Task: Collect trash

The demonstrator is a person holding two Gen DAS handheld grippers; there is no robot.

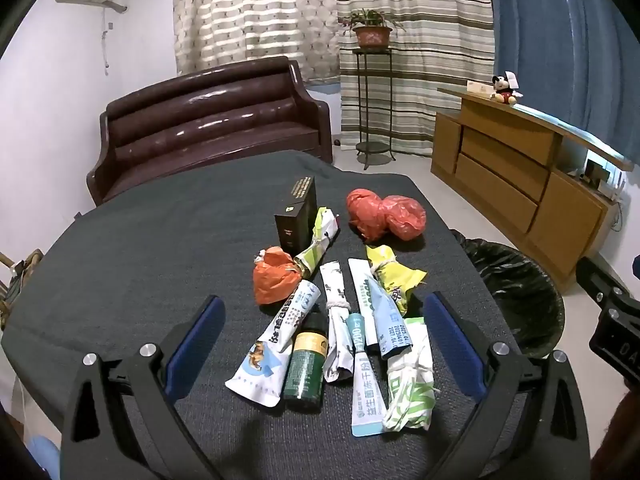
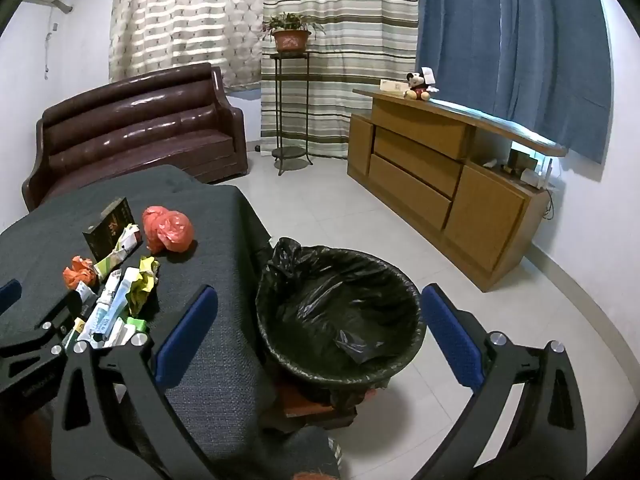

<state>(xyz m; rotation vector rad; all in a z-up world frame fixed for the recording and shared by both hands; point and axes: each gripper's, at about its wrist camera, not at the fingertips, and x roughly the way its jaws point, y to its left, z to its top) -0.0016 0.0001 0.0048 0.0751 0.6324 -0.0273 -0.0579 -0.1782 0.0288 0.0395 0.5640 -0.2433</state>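
While the table [image 1: 140, 248] under its dark grey cloth carries the whole heap of litter and the black-lined waste bin [image 2: 340, 312] beside its right edge looks empty, the collecting seems not yet begun. The left gripper [image 1: 320, 344] hangs over the near wrappers and the right gripper [image 2: 316, 332] over the bin, both spread wide and gripping nothing. The next move likely calls for lowering the left gripper and closing on one near piece, perhaps the small green bottle [image 1: 305, 364] or a knotted sachet [image 1: 408, 376], then carrying it right to the bin.
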